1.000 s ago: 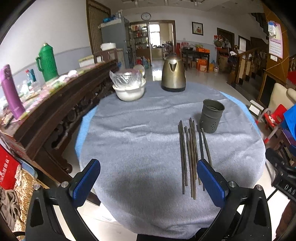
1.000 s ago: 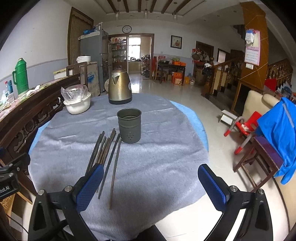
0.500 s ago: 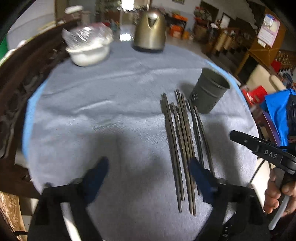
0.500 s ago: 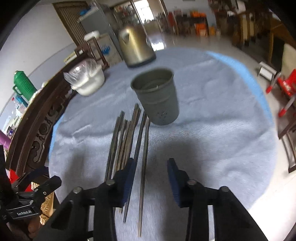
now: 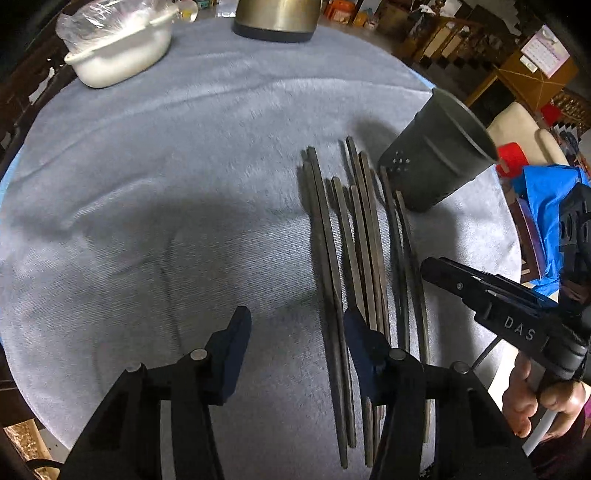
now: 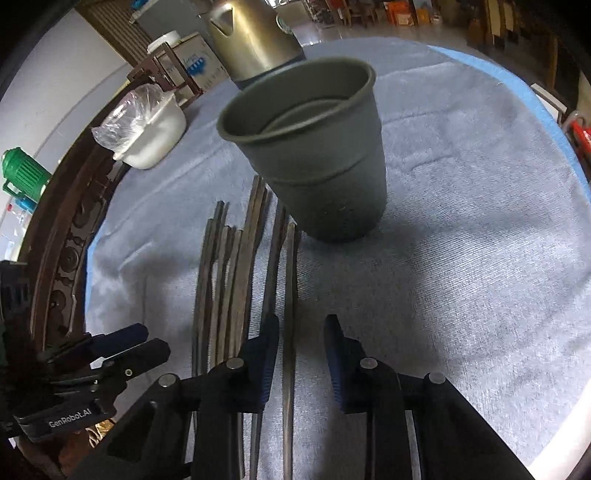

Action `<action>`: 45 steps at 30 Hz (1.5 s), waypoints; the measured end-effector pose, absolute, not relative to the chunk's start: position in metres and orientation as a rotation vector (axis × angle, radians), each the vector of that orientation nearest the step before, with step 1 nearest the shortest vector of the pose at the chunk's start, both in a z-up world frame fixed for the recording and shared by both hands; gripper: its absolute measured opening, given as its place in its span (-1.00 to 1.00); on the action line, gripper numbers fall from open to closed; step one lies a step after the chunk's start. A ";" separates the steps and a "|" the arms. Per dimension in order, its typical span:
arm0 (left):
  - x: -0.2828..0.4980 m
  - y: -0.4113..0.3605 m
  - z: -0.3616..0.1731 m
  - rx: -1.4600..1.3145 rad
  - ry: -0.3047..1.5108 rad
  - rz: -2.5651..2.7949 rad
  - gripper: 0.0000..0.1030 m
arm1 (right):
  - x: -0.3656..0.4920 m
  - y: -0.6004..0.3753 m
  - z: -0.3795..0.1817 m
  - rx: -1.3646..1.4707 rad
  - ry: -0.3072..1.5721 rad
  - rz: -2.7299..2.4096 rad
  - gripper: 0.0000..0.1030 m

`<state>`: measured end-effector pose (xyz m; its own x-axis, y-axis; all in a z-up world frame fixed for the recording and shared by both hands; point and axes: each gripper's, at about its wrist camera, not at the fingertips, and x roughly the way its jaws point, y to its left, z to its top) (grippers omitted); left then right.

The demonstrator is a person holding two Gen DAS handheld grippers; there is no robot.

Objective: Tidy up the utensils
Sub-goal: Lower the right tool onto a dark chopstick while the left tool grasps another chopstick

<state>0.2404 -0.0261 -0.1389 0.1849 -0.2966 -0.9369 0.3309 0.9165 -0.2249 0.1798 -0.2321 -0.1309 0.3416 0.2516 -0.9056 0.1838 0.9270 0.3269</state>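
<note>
Several dark chopsticks [image 5: 364, 236] [image 6: 236, 266] lie side by side on the grey tablecloth [image 5: 184, 166]. Just beyond their far ends a dark grey holder cup [image 5: 432, 162] [image 6: 325, 177] stands upright. My left gripper [image 5: 297, 336] points steeply down over the near ends, its jaws closing. The leftmost pair of chopsticks [image 5: 325, 240] runs between them, close to the right pad, not pressed. My right gripper [image 6: 301, 350] is also closing, straddling the rightmost chopstick [image 6: 290, 280] with gaps on both sides. Each gripper shows at the edge of the other's view.
A white bowl under plastic wrap [image 5: 118, 48] [image 6: 147, 125] and a metal kettle [image 5: 275, 18] [image 6: 251, 37] stand at the table's far side. A carved wooden sideboard [image 6: 55, 229] with a green thermos [image 6: 22, 173] runs along the left. A hand [image 5: 528, 402] grips the right tool.
Both grippers have come down and tipped forward over the near ends of the chopsticks. Their jaws have narrowed from wide open, the right pair more than the left.
</note>
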 end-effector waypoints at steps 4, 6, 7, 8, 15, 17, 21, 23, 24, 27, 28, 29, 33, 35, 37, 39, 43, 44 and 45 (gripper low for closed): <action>0.247 -0.032 -0.147 0.048 1.327 -0.412 0.05 | 0.181 -0.232 -0.138 0.410 1.245 0.052 -0.48; 0.251 -0.035 -0.149 0.045 1.332 -0.399 0.05 | 0.179 -0.231 -0.139 0.399 1.244 0.061 -0.53; 0.253 -0.036 -0.151 0.047 1.329 -0.394 0.05 | 0.178 -0.230 -0.138 0.388 1.239 0.063 -0.53; 0.255 -0.037 -0.150 0.048 1.323 -0.389 0.05 | 0.178 -0.230 -0.139 0.384 1.237 0.064 -0.53; 0.275 -0.042 -0.151 0.008 1.312 -0.355 0.07 | 0.174 -0.244 -0.139 0.417 1.242 0.054 -0.53; 0.279 -0.038 -0.152 -0.023 1.311 -0.337 0.07 | 0.175 -0.245 -0.139 0.421 1.244 0.054 -0.53; 0.270 -0.043 -0.146 -0.011 1.309 -0.338 0.07 | 0.179 -0.241 -0.139 0.416 1.235 0.052 -0.53; 0.269 -0.047 -0.148 -0.004 1.308 -0.342 0.07 | 0.179 -0.240 -0.138 0.408 1.231 0.053 -0.53; 0.268 -0.049 -0.148 0.014 1.302 -0.339 0.08 | 0.179 -0.239 -0.138 0.400 1.230 0.058 -0.53; 0.263 -0.054 -0.149 0.043 1.294 -0.323 0.05 | 0.179 -0.243 -0.137 0.409 1.225 0.049 -0.53; 0.264 -0.057 -0.151 0.048 1.294 -0.319 0.05 | 0.178 -0.246 -0.136 0.415 1.226 0.040 -0.53; 0.263 -0.055 -0.152 0.045 1.296 -0.321 0.05 | 0.177 -0.248 -0.134 0.413 1.225 0.033 -0.53; 0.255 -0.034 -0.150 -0.011 1.331 -0.316 0.05 | 0.176 -0.256 -0.136 0.428 1.247 0.017 -0.53; 0.259 -0.029 -0.151 -0.038 1.346 -0.325 0.05 | 0.179 -0.254 -0.136 0.448 1.251 0.012 -0.51; 0.262 -0.024 -0.150 -0.068 1.351 -0.324 0.05 | 0.183 -0.250 -0.137 0.426 1.255 0.014 -0.51; 0.266 -0.023 -0.152 -0.059 1.352 -0.298 0.06 | 0.188 -0.245 -0.137 0.406 1.253 0.017 -0.50; 0.267 -0.025 -0.146 -0.032 1.336 -0.295 0.06 | 0.188 -0.242 -0.139 0.385 1.239 0.025 -0.50; 0.268 -0.026 -0.146 -0.028 1.334 -0.288 0.06 | 0.186 -0.243 -0.138 0.383 1.238 0.028 -0.50; 0.270 -0.027 -0.147 -0.043 1.341 -0.282 0.06 | 0.185 -0.243 -0.139 0.380 1.237 0.028 -0.52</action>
<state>0.2696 -0.0265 -0.1469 0.1993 -0.2263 -0.9535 0.1768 0.9653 -0.1921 0.1852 -0.2430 -0.1385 0.3355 0.2247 -0.9149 0.1838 0.9369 0.2975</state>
